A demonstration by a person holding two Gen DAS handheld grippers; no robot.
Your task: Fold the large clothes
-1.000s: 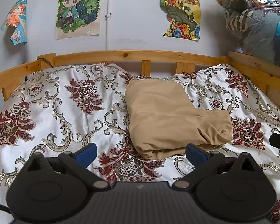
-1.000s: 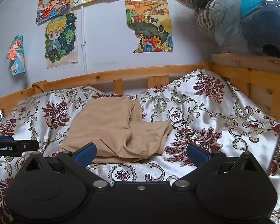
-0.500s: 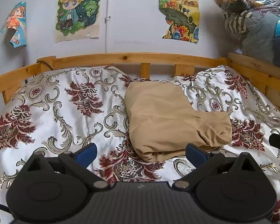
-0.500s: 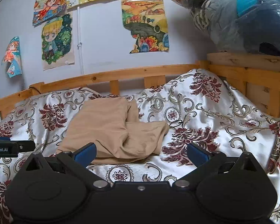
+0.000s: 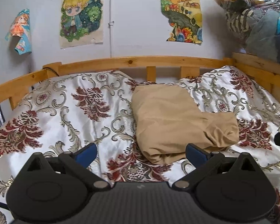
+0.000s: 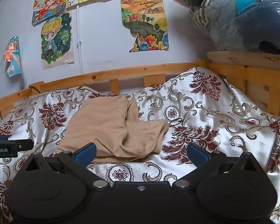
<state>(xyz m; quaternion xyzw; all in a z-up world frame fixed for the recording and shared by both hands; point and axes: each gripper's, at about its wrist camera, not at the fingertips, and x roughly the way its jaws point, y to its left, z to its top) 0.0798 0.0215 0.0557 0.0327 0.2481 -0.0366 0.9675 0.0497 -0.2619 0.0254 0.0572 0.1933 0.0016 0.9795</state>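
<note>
A tan garment (image 5: 179, 119) lies folded in an L shape on the floral bedspread (image 5: 65, 115), right of centre in the left wrist view. In the right wrist view the same tan garment (image 6: 113, 127) sits left of centre. My left gripper (image 5: 141, 154) is open and empty, just short of the garment's near edge. My right gripper (image 6: 141, 153) is also open and empty, hovering over the bedspread (image 6: 205, 115) near the garment's front right corner. Each view catches a black tip of the other gripper at its edge.
A wooden bed rail (image 5: 140, 61) runs along the back and right side. Posters (image 5: 81, 16) hang on the white wall. A clear plastic bag of clothes (image 6: 240, 16) rests on the rail at upper right. A raised hump of bedding (image 6: 205, 82) rises at back right.
Both views have pulled back and tilted up slightly, so the garment sits a little farther off. Both grippers stay open and the garment has not moved.
</note>
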